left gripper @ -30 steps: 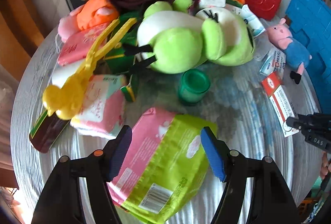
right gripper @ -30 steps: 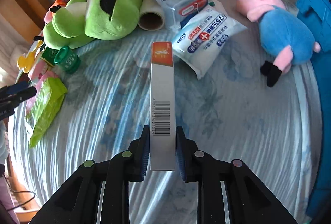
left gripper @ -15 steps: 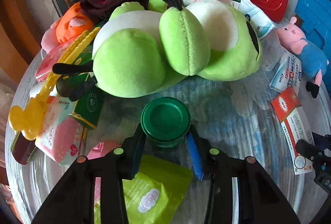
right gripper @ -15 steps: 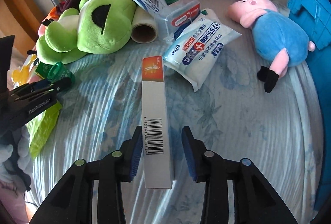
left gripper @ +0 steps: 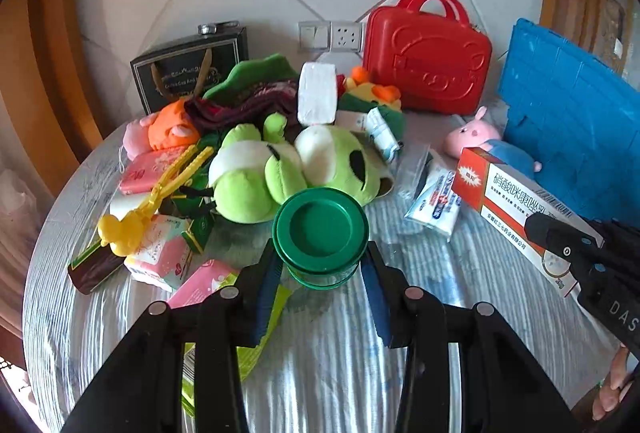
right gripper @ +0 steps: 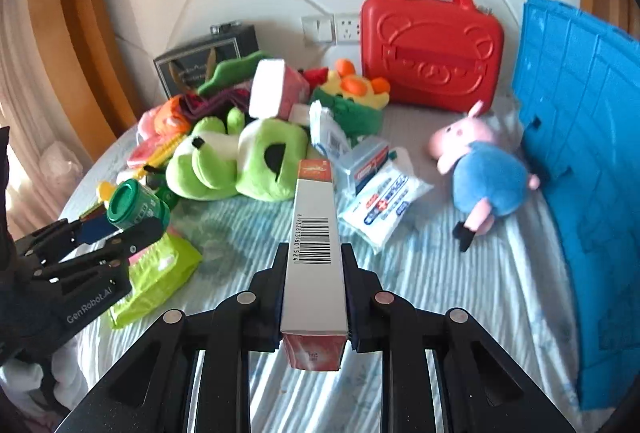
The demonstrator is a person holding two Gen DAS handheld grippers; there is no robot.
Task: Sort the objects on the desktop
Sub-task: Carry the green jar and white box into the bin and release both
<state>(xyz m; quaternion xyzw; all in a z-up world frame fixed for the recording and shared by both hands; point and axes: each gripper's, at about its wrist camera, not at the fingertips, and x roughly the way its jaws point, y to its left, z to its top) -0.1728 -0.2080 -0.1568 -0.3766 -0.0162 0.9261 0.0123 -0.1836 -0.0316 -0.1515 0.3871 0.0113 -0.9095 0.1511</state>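
Observation:
My left gripper (left gripper: 320,265) is shut on a small green round jar (left gripper: 320,233), held clear above the table; the same jar (right gripper: 136,207) shows at the left of the right wrist view, between the left gripper's blue pads. My right gripper (right gripper: 314,281) is shut on a long white and orange medicine box (right gripper: 316,253), lifted off the cloth; that box (left gripper: 516,209) appears at the right of the left wrist view. A pink and green packet (right gripper: 156,277) lies on the table below the left gripper.
A heap of toys and packets fills the round table's back: green plush (left gripper: 288,169), yellow tongs (left gripper: 152,201), pink pig plush (right gripper: 480,169), wipes pack (right gripper: 384,209). A red case (right gripper: 432,41) stands against the wall, a blue crate (right gripper: 580,153) at the right.
The left gripper closed on the green jar and lifted it off the table. The right gripper loosened briefly, shut again on the box, then raised it. Both views now look higher.

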